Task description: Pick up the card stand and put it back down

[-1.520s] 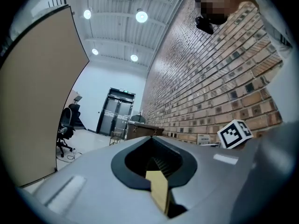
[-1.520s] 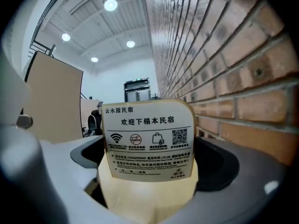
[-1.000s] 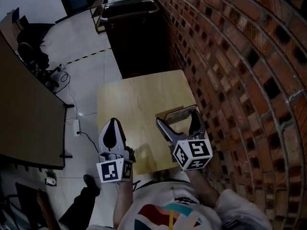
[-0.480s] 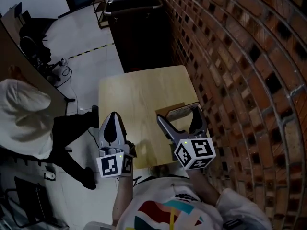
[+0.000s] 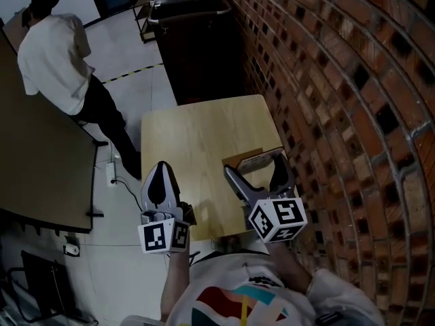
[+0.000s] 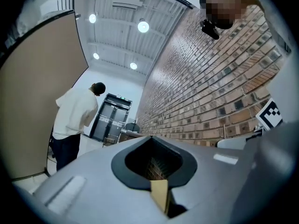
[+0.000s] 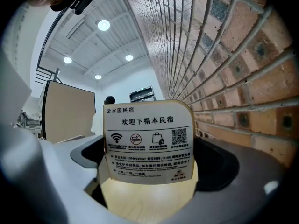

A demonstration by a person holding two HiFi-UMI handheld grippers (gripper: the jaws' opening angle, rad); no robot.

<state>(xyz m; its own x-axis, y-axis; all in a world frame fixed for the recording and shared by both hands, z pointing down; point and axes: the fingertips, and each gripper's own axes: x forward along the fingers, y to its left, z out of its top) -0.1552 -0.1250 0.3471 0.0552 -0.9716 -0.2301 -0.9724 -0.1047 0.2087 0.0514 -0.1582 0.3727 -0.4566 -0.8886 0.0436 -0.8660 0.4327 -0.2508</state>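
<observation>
The card stand [image 5: 253, 160] is a white printed card in a wooden base, standing on the right side of a small wooden table [image 5: 197, 131]. My right gripper [image 5: 257, 175] is open, with one jaw on each side of the stand and a gap to it on both sides. In the right gripper view the card stand [image 7: 148, 141] stands upright and fills the middle between the wide-apart jaws of the right gripper [image 7: 152, 174]. My left gripper [image 5: 160, 172] is shut and empty, above the table's front left corner. The left gripper [image 6: 152, 141] holds nothing in its own view.
A brick wall [image 5: 340, 80] runs close along the table's right side. A dark cabinet [image 5: 197, 46] stands behind the table. A person in a white shirt [image 5: 61, 53] stands on the floor at the far left beside a brown partition [image 5: 34, 161]. Cables lie on the floor [image 5: 109, 175].
The person at the left has come into view and walked from beside the table towards the back. Both grippers have stayed almost where they were.
</observation>
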